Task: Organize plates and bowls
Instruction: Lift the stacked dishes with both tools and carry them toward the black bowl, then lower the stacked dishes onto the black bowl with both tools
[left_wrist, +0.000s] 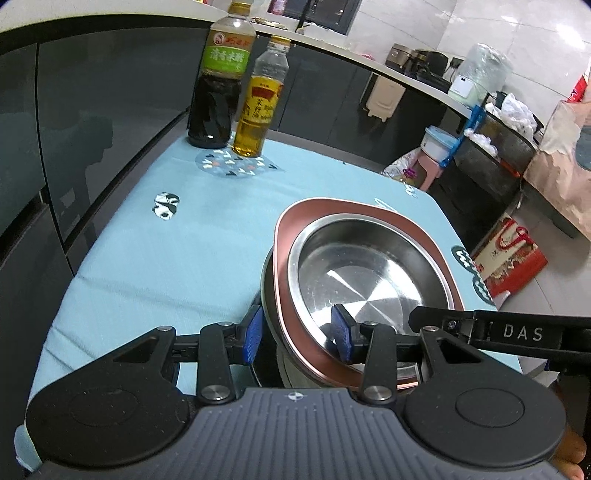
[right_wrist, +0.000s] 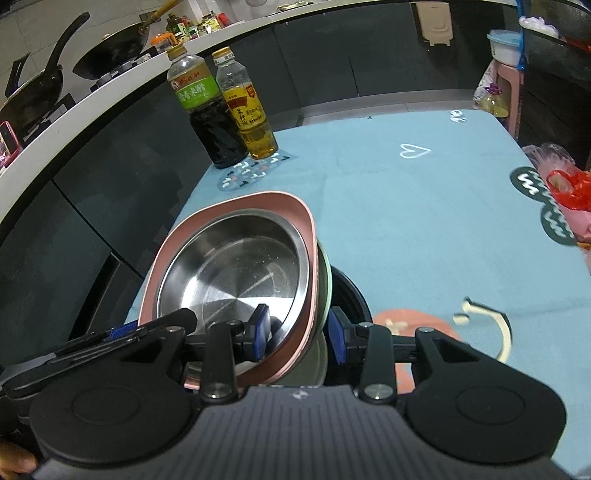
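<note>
A steel bowl (left_wrist: 365, 277) sits inside a pink plate (left_wrist: 291, 336), stacked on a pale green dish (right_wrist: 325, 280) and a dark bowl (right_wrist: 351, 295) on the blue tablecloth. My left gripper (left_wrist: 297, 336) straddles the near left rim of the stack, one blue pad inside the steel bowl, one outside; contact with the rim is unclear. My right gripper (right_wrist: 299, 334) straddles the near right rim the same way. The right gripper's finger (left_wrist: 498, 328) shows in the left wrist view, and the left gripper's finger (right_wrist: 122, 330) in the right wrist view.
A dark vinegar bottle (left_wrist: 218, 81) and a yellow oil bottle (left_wrist: 258, 107) stand at the table's far left corner. Dark cabinets (left_wrist: 74, 122) run along the left. A red plastic bag (right_wrist: 565, 192) lies at the right table edge. Boxes and bags (left_wrist: 509, 254) sit on the floor beyond.
</note>
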